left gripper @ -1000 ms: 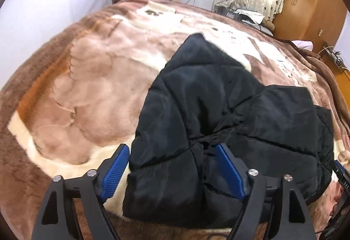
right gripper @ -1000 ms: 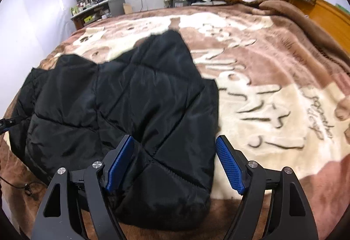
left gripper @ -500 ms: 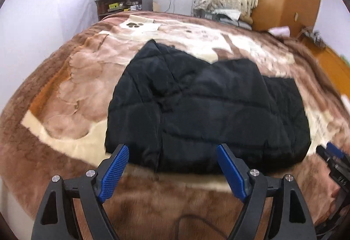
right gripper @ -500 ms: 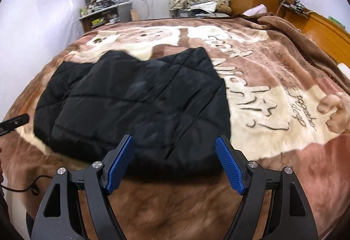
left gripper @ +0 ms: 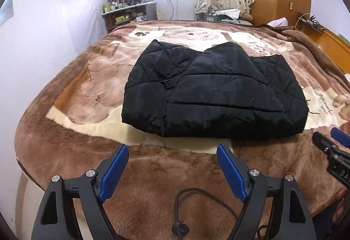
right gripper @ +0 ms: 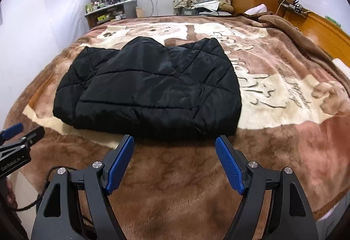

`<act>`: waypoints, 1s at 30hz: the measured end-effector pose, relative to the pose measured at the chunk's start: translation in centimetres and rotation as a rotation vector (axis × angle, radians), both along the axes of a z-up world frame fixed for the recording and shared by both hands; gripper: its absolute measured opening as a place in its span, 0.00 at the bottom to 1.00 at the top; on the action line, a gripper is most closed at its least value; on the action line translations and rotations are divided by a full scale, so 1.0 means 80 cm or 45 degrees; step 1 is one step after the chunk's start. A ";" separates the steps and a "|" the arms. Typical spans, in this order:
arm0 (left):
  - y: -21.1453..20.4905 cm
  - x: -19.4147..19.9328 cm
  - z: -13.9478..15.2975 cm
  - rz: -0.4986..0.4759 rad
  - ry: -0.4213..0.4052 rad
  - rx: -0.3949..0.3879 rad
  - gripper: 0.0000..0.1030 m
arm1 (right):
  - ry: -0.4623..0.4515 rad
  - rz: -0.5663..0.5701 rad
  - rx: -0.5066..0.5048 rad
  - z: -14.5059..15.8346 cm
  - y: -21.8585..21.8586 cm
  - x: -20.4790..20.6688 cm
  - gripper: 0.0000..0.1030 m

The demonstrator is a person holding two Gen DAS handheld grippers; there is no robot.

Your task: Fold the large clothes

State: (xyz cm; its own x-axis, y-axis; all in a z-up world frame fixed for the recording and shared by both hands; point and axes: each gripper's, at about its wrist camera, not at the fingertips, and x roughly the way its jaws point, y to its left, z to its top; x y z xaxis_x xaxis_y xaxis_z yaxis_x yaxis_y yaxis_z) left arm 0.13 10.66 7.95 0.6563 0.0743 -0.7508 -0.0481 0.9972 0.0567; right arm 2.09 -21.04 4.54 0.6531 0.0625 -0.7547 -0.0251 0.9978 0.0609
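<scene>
Black quilted jacket (left gripper: 210,91) folded compact on bed (left gripper: 153,174) | left claw (left gripper: 172,165), right claw (right gripper: 175,159) wide open, empty | task looks nearly done

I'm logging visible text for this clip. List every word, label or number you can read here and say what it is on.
"GenRobot.AI": on the left gripper body, right wrist view.
"0A": partial marking on the right gripper body; rest cut off.
Cursive script on the blanket: too distorted to read.
Shelf item labels: too small.
</scene>
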 end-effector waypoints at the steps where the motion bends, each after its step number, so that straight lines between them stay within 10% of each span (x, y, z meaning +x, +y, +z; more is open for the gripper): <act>1: -0.002 -0.005 0.001 -0.002 0.002 -0.008 0.80 | 0.003 0.008 -0.022 0.000 0.004 -0.004 0.74; 30: -0.028 -0.061 0.012 0.017 0.015 -0.074 0.80 | -0.032 -0.021 -0.010 0.016 0.012 -0.062 0.75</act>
